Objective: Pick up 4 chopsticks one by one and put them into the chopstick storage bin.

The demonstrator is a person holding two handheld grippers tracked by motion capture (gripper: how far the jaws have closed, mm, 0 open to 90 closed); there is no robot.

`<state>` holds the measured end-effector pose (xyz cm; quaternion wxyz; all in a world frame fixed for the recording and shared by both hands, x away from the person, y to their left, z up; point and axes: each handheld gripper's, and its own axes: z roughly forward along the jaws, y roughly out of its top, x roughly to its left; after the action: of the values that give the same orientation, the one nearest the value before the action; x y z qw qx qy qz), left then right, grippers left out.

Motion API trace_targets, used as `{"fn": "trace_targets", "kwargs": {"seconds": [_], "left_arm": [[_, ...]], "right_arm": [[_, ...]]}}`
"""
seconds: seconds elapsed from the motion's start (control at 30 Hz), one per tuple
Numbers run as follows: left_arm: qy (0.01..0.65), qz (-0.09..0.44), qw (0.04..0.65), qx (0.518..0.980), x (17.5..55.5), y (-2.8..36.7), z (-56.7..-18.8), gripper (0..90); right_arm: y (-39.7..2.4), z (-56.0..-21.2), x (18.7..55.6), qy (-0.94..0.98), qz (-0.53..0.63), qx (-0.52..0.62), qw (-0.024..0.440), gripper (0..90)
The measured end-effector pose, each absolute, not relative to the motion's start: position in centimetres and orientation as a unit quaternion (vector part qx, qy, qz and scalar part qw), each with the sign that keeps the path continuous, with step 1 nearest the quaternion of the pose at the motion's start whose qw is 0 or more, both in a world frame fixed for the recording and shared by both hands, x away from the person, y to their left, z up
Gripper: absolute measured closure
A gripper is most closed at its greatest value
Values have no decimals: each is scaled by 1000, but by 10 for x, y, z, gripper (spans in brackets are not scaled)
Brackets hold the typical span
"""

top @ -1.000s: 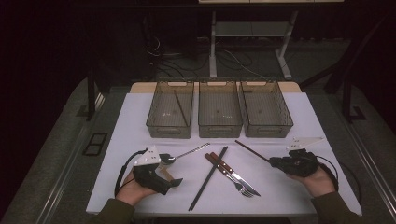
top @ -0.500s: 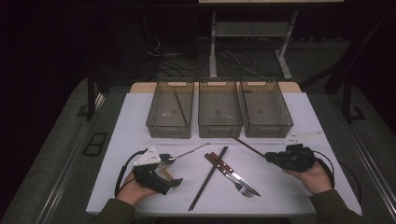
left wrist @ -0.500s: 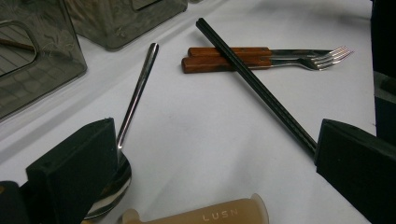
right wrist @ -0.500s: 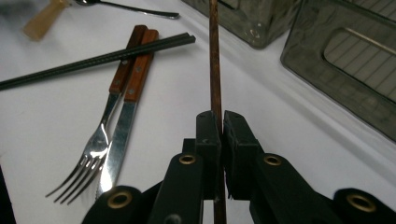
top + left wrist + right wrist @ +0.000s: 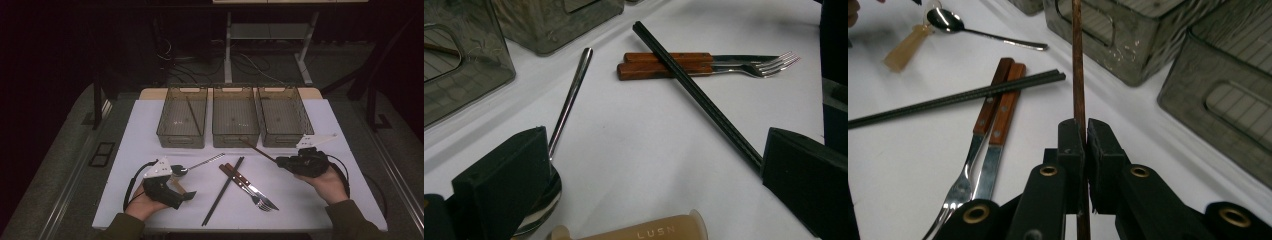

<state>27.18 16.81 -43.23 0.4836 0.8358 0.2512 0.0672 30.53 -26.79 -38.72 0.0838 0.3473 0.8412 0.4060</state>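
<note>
Holding a thin brown chopstick (image 5: 1078, 60) pinched between closed jaws, the right gripper (image 5: 283, 161) sits near the desk's right edge, just in front of the three grey mesh bins. The stick slants up and away toward the gap between the middle bin (image 5: 235, 120) and the right bin (image 5: 283, 120), its far tip just in front of their near walls. A similar stick already lies inside the left bin (image 5: 184, 120), so that is the likely destination. Doing this well probably means lifting the stick clear of the bin rims, keeping the grip firm so it cannot swivel, and lining it up lengthwise with the bin before letting go. Mid-desk lie a pair of black chopsticks (image 5: 223, 190) and two wooden-handled forks (image 5: 248, 186). The left gripper (image 5: 649, 165), jaws wide apart, rests near the front left corner beside a spoon (image 5: 195, 165).
</note>
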Motion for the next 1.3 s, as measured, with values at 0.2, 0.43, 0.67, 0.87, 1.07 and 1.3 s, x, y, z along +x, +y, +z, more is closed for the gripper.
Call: {"fn": "trace_targets", "kwargs": {"seconds": [0.2, 0.43, 0.67, 0.87, 1.07, 1.3], "left_arm": [[251, 67, 483, 836, 272, 169, -432, 0], [250, 66, 484, 836, 272, 168, -433, 0], [251, 66, 483, 836, 272, 167, -433, 0], [253, 66, 480, 837, 273, 168, -434, 0], [257, 67, 481, 836, 273, 168, -434, 0], [257, 70, 478, 837, 273, 167, -434, 0]], "right_arm": [[-258, -381, 316, 838, 416, 343, 87, 853], [-246, -377, 327, 834, 425, 341, 87, 853], [-233, -374, 338, 834, 427, 337, 88, 853], [-223, -374, 346, 832, 431, 338, 84, 853], [-212, -371, 352, 833, 431, 336, 85, 853], [-195, -367, 364, 832, 431, 337, 93, 853]]}}
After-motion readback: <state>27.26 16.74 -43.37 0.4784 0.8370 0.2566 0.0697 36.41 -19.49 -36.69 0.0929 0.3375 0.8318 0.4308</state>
